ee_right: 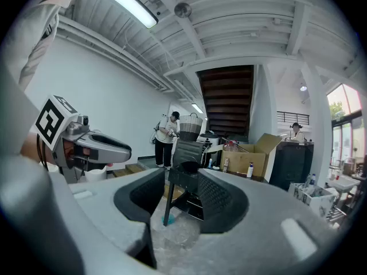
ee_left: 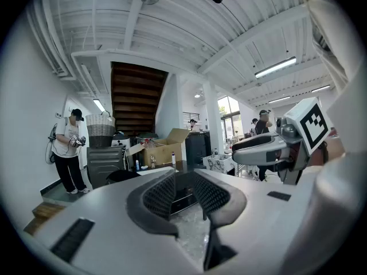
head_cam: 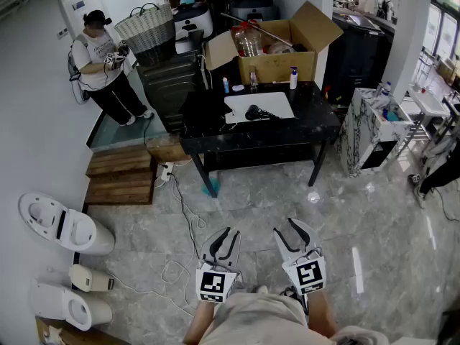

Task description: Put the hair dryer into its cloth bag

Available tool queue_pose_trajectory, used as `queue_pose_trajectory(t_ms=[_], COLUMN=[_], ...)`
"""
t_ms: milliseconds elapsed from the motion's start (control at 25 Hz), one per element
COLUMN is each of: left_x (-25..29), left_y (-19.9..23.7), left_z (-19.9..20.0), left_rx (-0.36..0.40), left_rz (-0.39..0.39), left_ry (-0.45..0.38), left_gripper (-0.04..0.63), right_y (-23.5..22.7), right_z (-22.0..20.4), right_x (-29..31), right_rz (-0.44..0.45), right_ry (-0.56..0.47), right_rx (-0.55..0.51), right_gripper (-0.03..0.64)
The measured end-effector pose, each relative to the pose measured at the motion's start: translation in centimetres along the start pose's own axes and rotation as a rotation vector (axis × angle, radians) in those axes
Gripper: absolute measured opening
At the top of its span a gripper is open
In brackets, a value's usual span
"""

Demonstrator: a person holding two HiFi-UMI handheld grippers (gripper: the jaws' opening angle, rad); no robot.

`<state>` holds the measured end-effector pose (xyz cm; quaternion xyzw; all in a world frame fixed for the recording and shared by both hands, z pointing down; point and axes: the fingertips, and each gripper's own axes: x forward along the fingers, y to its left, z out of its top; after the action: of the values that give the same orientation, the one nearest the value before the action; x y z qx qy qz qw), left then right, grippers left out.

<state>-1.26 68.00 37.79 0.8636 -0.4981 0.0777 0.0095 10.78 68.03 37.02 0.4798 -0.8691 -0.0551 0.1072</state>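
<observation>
Far off, hair dryer (head_cam: 253, 112) tiny, indistinct on white cloth (head_cam: 279, 104).

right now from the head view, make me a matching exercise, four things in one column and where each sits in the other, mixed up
1 hair dryer
2 cardboard box
3 woven basket
4 white toilet

a on the floor by the wall
b on the white cloth bag
c at the back of the black table
d on top of the dark cabinet

Pairs: 1-b, 2-c, 3-d, 4-a
</observation>
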Motion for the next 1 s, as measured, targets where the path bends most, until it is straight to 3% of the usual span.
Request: queue_pose_trajectory(t_ms=[480,1000], left_x=[1.9,8.4], left_y=[1.4,9.2], left_z=[0.6,0.4], left_rx=[0.017,0.028], left_rz=[0.022,-0.009], left_ry=[0.002,0.009], left_gripper=[0.094,0.094], right_y=[-0.7,-2.5], right_z=[-0.2,0.0], right_x=[2.5,11.8], right_rz=[0.008,-0.031], right_ry=[-0.005,0.058], right_rx=[0.07,0.107], right_gripper=[0.181,0.181])
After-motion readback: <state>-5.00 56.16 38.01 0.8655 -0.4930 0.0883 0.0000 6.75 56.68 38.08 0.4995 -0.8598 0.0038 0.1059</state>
